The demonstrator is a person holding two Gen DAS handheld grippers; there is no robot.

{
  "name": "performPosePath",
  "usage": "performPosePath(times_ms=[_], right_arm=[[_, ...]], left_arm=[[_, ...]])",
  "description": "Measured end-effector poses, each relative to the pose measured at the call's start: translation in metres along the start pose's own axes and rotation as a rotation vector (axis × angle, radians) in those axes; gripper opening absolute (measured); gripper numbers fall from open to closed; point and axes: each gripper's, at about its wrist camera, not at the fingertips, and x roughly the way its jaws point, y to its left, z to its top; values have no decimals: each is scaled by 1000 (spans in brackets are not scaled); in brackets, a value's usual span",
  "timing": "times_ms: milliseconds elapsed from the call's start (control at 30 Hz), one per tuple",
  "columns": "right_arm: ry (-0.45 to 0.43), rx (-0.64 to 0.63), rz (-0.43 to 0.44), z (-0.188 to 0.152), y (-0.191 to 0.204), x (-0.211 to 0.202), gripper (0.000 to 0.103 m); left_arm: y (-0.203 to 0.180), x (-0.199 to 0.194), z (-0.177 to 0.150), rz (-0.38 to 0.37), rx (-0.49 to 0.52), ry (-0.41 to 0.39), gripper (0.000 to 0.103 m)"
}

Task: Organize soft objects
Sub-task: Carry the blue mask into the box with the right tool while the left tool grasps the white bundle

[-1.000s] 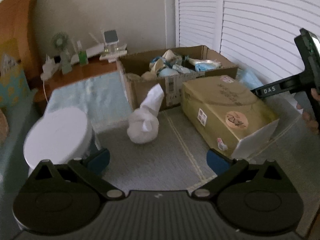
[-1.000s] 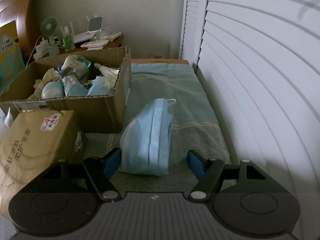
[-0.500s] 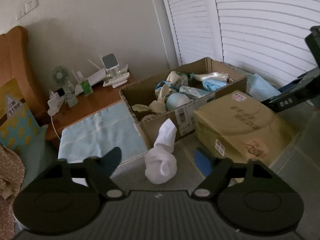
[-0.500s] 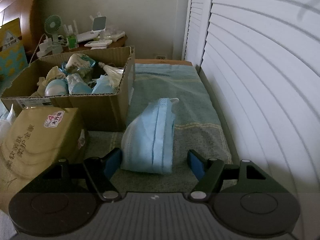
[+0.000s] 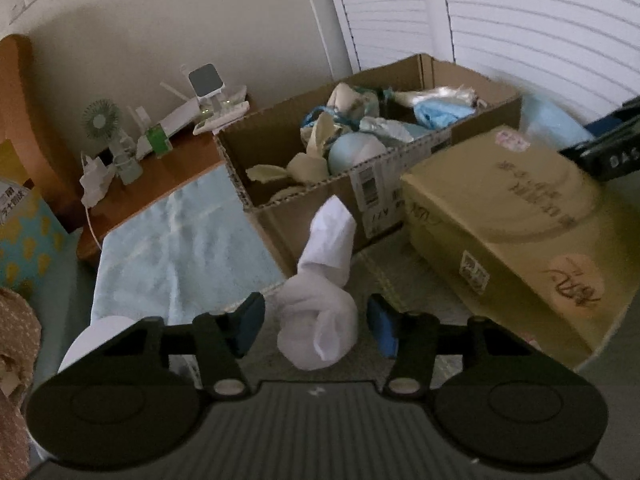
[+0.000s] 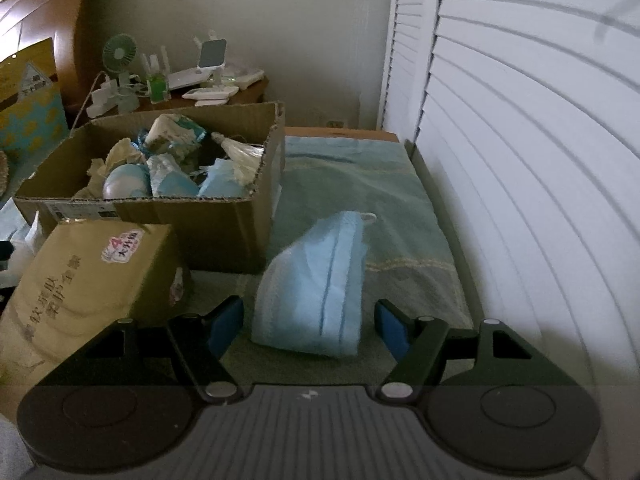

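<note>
Fingers of the left hand-held gripper stand wide around a rolled white sock before the brown cardboard box. The right hand-held gripper, also wide, frames a folded blue face mask on the green towel.

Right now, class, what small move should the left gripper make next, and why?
Probably close the left gripper: its jaws stand open on either side of the rolled white sock, with gaps showing. The open cardboard box of soft things sits just behind.
</note>
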Motion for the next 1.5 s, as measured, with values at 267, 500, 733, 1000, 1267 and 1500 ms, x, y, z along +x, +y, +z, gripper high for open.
performPosePath(times_ms=[267,500,733,1000,1267,1500], right_arm=[[15,-31,-16,1,6,6,58],[-2,-23,-25,2,4,-3,50],[-26,-17,-35,3,4,-23,49],[-77,-43,-49,5,16,-63,49],[-135,-102,-21,17,41,-99,49],[-184,-196,44,43,76,-109,49]], left_arm=[[2,7,3,-14,0,15,40],[5,1,3,-28,-15,6,38],[6,-26,3,-58,-40,-42,38],[7,-71,-6,-126,-94,-96,38],[8,-105,-22,-175,-147,-138,38],[15,-116,-38,-181,-200,-145,38]])
